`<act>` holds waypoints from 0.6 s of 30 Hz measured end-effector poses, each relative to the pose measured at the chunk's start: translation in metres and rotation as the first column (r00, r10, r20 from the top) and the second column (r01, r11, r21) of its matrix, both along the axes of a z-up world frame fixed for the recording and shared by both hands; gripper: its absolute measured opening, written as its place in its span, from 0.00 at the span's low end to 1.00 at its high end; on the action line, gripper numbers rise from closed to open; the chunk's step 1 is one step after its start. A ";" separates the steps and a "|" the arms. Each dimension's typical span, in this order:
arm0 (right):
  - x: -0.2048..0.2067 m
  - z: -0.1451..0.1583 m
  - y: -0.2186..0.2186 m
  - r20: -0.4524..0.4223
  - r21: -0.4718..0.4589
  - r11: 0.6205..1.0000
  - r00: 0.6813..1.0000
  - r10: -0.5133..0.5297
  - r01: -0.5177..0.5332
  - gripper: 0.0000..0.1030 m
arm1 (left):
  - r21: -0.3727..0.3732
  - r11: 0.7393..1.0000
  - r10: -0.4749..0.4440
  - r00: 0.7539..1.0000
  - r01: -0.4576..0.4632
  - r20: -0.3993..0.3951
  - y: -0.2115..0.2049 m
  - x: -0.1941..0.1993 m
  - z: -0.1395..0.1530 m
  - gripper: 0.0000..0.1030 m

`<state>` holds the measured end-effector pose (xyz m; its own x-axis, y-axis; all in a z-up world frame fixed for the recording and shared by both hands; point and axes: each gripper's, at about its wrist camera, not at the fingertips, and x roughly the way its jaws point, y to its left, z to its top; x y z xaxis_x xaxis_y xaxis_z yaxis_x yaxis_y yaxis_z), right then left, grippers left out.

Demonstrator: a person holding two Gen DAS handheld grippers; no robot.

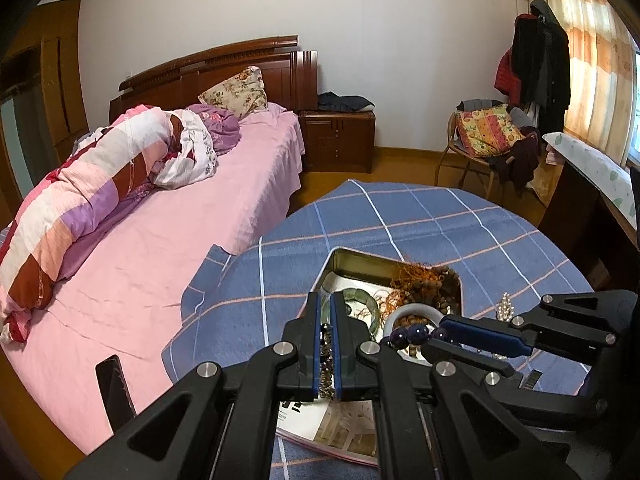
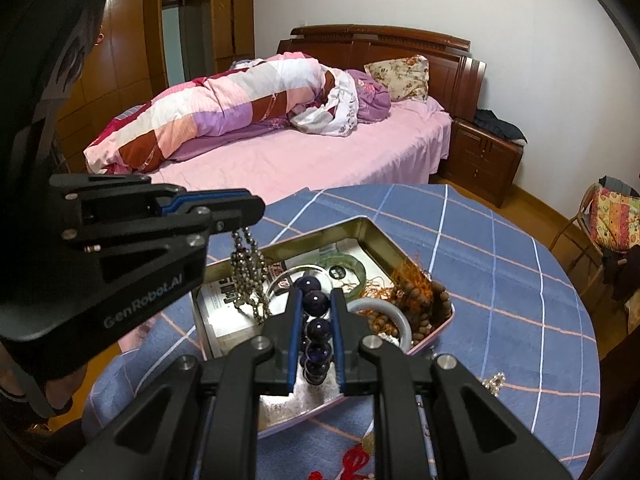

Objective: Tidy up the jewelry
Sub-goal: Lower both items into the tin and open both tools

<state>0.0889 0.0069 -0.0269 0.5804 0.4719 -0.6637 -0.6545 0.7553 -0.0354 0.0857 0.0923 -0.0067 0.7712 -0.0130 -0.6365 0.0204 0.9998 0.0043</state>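
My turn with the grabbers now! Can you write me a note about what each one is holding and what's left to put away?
Left gripper: shut on the metal bead chain, which dangles over the tin.
Right gripper: shut on the purple bead bracelet, also above the tin.
Already in the tin: green bangle, white bangle, brown bead string.
Left: put both pieces in the tin, then fetch the pearl piece from the blue cloth.

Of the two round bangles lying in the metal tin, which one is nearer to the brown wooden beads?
The white bangle. It lies against the brown wooden bead string, partly over it. The green translucent bangle sits farther back in the metal tin, clear of the beads.
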 end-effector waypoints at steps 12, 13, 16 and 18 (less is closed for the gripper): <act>0.027 -0.026 -0.012 -0.131 0.012 0.999 0.990 -0.043 0.045 0.17 | 0.047 0.999 -0.006 0.995 0.011 -0.100 -0.011 0.013 -0.046 0.04; 0.029 -0.027 -0.015 -0.141 0.023 0.999 0.989 -0.044 0.048 0.18 | 0.042 0.999 -0.008 0.994 0.013 -0.112 -0.011 0.013 -0.049 0.04; 0.028 -0.021 -0.028 -0.137 0.061 0.996 0.989 -0.054 0.063 0.54 | 0.035 0.999 -0.013 0.992 0.017 -0.129 -0.014 0.011 -0.053 0.07; 0.026 -0.015 -0.039 -0.118 0.077 0.995 0.991 -0.061 0.071 0.62 | 0.035 0.999 -0.013 0.993 0.017 -0.119 -0.017 0.007 -0.051 0.39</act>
